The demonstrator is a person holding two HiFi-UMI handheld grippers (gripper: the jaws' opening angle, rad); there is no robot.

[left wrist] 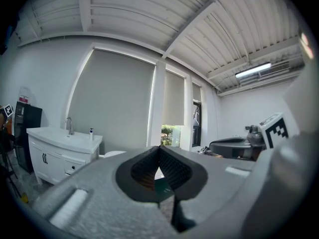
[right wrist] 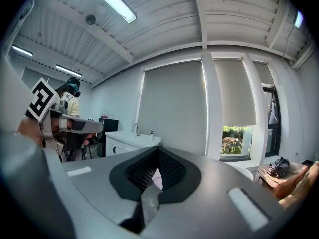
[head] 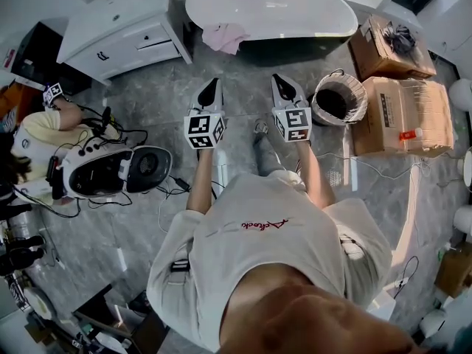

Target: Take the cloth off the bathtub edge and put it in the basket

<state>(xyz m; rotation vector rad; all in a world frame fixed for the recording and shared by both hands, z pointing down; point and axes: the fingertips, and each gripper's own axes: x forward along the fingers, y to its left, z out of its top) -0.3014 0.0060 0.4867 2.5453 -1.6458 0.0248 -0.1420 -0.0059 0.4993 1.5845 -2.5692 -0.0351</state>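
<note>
Counting one bathtub (head: 269,9), one pink cloth (head: 225,37), one basket (head: 358,87), one vanity cabinet (head: 118,32), two cardboard boxes (head: 383,50) (head: 404,116), two hand-held grippers, left (head: 212,87) and right (head: 283,84), carrying two marker cubes (head: 204,130) (head: 293,123).

tub (head: 273,9): far side cut off by top edge | basket (head: 360,87): inside too dark to tell | left gripper view: tub mostly hidden, only a white bit shows

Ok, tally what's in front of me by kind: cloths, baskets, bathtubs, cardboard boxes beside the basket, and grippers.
Pink cloth: 1
Basket: 1
Bathtub: 1
Cardboard boxes: 2
Grippers: 2, the left gripper and the right gripper
Total: 7
</note>
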